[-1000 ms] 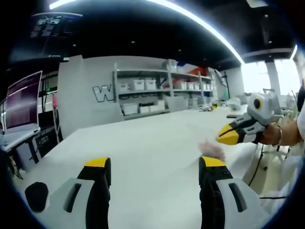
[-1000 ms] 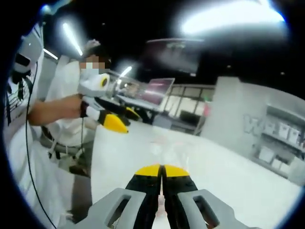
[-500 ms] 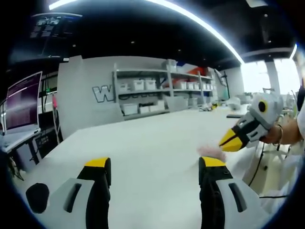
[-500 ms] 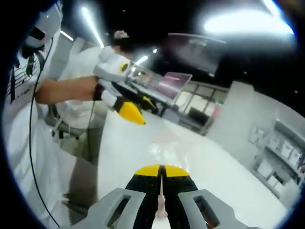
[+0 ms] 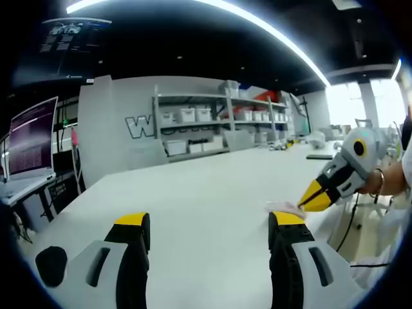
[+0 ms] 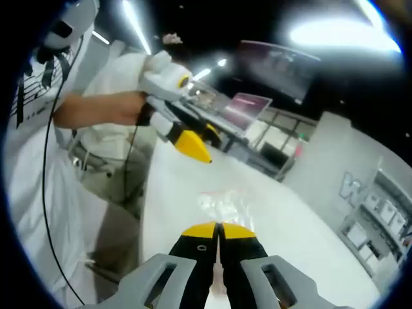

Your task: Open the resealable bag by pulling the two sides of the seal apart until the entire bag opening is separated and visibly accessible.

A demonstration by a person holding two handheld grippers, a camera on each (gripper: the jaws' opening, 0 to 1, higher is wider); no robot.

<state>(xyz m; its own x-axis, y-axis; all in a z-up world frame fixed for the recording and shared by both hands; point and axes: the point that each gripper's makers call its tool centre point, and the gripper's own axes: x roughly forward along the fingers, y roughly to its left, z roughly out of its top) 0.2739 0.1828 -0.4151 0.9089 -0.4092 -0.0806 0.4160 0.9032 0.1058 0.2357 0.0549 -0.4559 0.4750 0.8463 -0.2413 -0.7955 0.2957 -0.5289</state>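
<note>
Clear crinkled resealable bag flat on white table

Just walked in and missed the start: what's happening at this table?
A person holds a tool in each hand over a white table. The right tool is shut, its tips at the near edge of a clear resealable bag lying flat. The left tool hangs open, holding nothing. The bag looks unopened.

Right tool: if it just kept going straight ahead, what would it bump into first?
Probably the clear resealable bag lying on the white table just beyond the right tool; its jaws are together and pointing at it, though depth is hard to judge.
</note>
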